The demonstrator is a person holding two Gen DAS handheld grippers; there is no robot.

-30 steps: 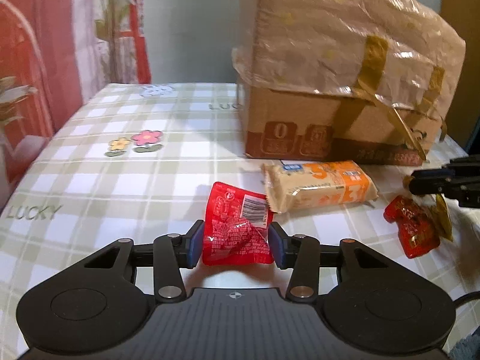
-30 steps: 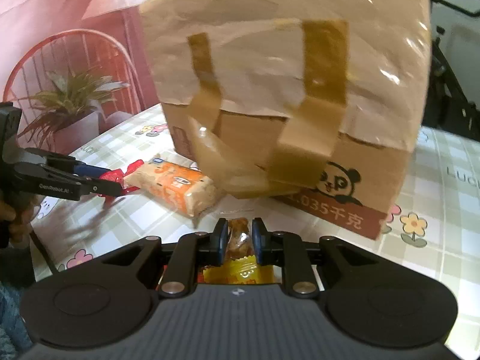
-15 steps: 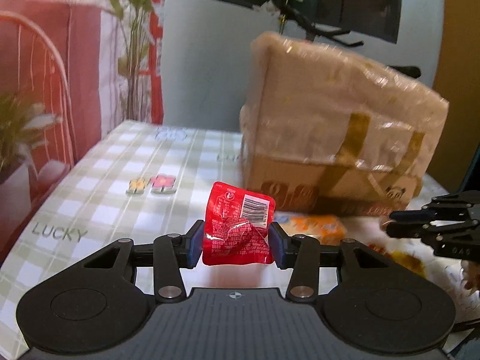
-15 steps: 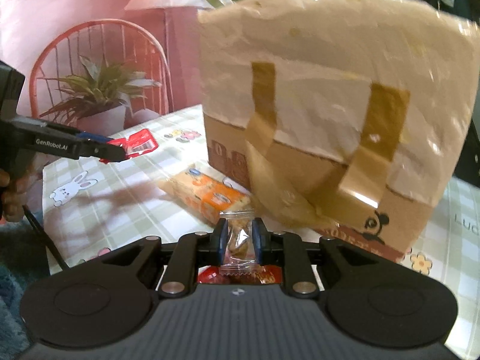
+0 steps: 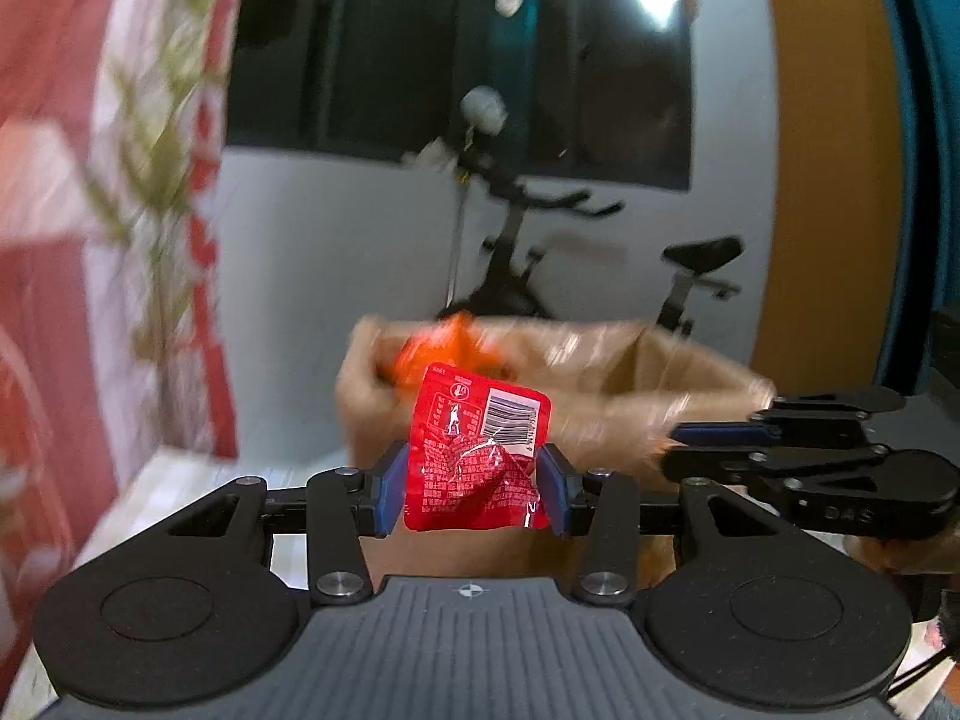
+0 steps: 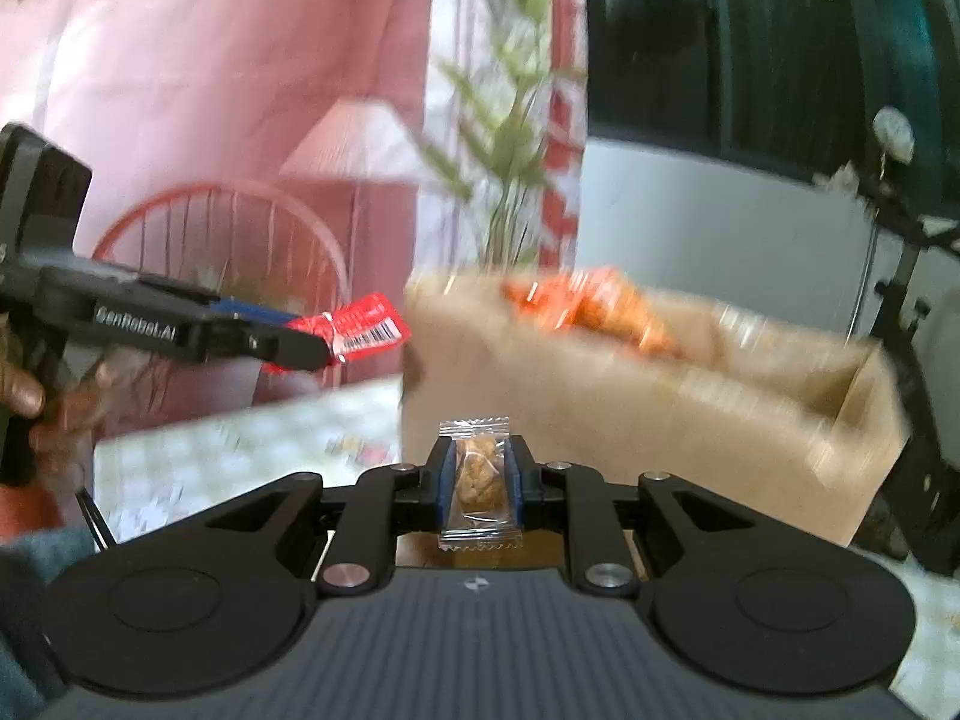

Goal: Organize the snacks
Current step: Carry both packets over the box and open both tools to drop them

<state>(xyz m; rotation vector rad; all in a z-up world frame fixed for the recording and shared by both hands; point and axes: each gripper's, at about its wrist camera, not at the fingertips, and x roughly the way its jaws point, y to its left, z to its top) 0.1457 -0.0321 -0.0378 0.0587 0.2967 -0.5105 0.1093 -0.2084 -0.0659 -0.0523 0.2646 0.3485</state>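
My left gripper [image 5: 474,489] is shut on a red snack packet [image 5: 474,456] with a barcode, held high in front of the open cardboard box [image 5: 600,414]. My right gripper [image 6: 479,489] is shut on a small clear packet with a brown snack [image 6: 477,480], also raised near the box [image 6: 630,414]. An orange snack bag [image 6: 594,306] sticks out of the box top. In the right wrist view the left gripper [image 6: 324,348] with the red packet [image 6: 366,330] is left of the box. In the left wrist view the right gripper [image 5: 678,450] is at the box's right side.
The checked tablecloth [image 6: 252,450] lies below. A red wire chair [image 6: 228,240] and a plant [image 6: 504,180] stand behind the table. An exercise bike [image 5: 540,258] stands by the white wall behind the box.
Both grippers have risen from table level to the height of the box's open top, each keeping its packet. The box top and the orange bag inside have come into view.
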